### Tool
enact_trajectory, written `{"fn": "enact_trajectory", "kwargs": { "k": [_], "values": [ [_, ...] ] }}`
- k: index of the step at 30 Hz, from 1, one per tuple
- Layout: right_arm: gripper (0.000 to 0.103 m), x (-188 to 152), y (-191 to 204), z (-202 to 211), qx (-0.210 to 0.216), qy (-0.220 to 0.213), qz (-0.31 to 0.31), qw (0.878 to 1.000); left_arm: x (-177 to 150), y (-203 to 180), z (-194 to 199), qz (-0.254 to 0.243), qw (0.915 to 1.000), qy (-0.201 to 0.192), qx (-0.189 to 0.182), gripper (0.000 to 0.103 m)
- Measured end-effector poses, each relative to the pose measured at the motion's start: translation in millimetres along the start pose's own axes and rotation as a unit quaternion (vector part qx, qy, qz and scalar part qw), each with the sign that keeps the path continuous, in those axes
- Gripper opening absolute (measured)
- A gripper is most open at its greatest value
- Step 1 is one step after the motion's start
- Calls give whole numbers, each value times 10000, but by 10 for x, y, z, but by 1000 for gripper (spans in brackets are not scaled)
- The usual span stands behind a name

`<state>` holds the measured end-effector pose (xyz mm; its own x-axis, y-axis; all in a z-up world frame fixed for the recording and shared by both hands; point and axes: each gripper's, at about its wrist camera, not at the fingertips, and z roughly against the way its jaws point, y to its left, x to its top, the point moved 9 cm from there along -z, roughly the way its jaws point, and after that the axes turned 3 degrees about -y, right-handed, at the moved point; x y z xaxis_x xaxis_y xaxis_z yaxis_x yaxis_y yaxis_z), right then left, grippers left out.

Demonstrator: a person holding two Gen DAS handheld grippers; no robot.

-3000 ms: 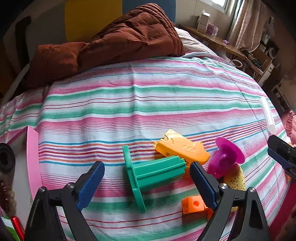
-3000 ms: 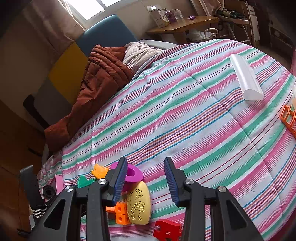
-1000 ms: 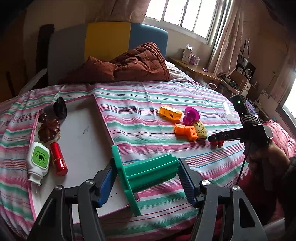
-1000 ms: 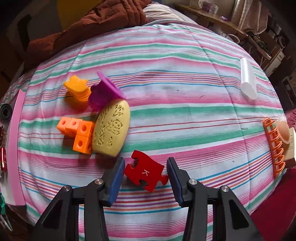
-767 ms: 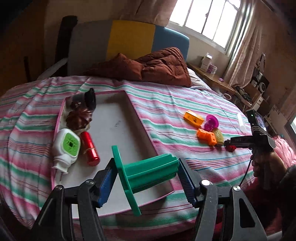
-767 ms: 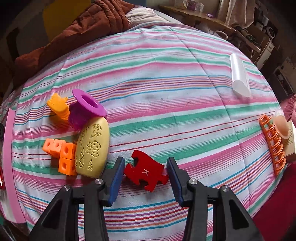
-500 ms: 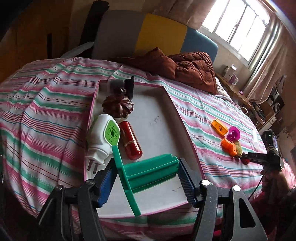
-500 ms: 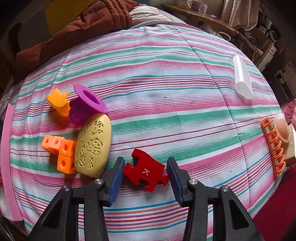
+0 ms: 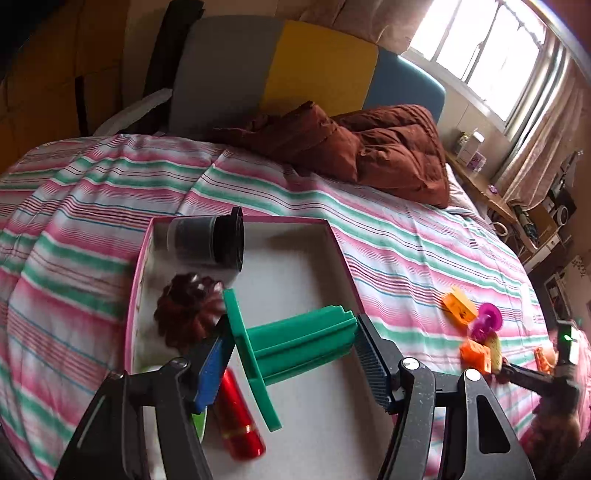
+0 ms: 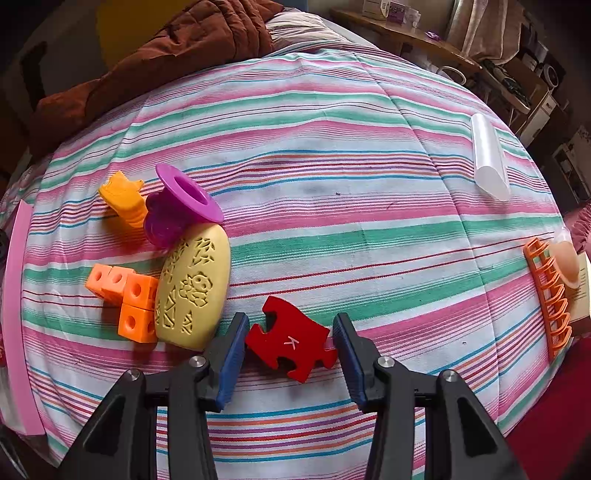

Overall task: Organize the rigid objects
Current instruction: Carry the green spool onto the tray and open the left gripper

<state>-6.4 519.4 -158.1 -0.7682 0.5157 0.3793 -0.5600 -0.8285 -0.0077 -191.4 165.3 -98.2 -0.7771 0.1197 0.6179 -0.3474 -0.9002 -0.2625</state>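
My left gripper (image 9: 291, 352) is shut on a green plastic spool (image 9: 295, 341) and holds it over the pink-rimmed white tray (image 9: 332, 236). In the tray lie a black cylinder (image 9: 207, 240), a brown fluted piece (image 9: 188, 314) and a red tube (image 9: 236, 417). My right gripper (image 10: 290, 347) has its fingers on both sides of a red puzzle piece (image 10: 290, 341) marked K on the striped bedspread; the pads sit at its edges. Beside it lie a yellow oval block (image 10: 192, 288), orange cubes (image 10: 125, 291), a purple funnel piece (image 10: 177, 210) and an orange ridged piece (image 10: 123, 197).
A clear tube (image 10: 487, 158) lies at the far right of the bed. An orange rack (image 10: 550, 291) and a peach ball (image 10: 565, 262) sit at the right edge. A brown quilt (image 9: 351, 147) is bunched at the headboard. A wooden shelf (image 10: 406, 33) stands beyond the bed.
My left gripper has carried the green spool from the bedspread over to the tray and further in above it. My right gripper has stayed around the red puzzle piece.
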Motion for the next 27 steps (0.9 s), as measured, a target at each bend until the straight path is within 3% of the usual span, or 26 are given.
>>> {"fn": "enact_trajectory", "kwargs": {
  "k": [7,15,19,27],
  "values": [
    [48,6,-2,9,9,-8,35,10000,105,2,-471,-89,9993,273,225,66],
    [48,6,51,9,-15,-26,98,9999,173,-13,-666,-537,9969,182,552,66],
    [48,2,58,5,-14,-28,95,9999,193,8,-562,-378,9983,193,392,75],
    [48,-21,54,1,-36,-40,132,9999,184,14,88,-508,9963,-501,477,78]
  ]
}}
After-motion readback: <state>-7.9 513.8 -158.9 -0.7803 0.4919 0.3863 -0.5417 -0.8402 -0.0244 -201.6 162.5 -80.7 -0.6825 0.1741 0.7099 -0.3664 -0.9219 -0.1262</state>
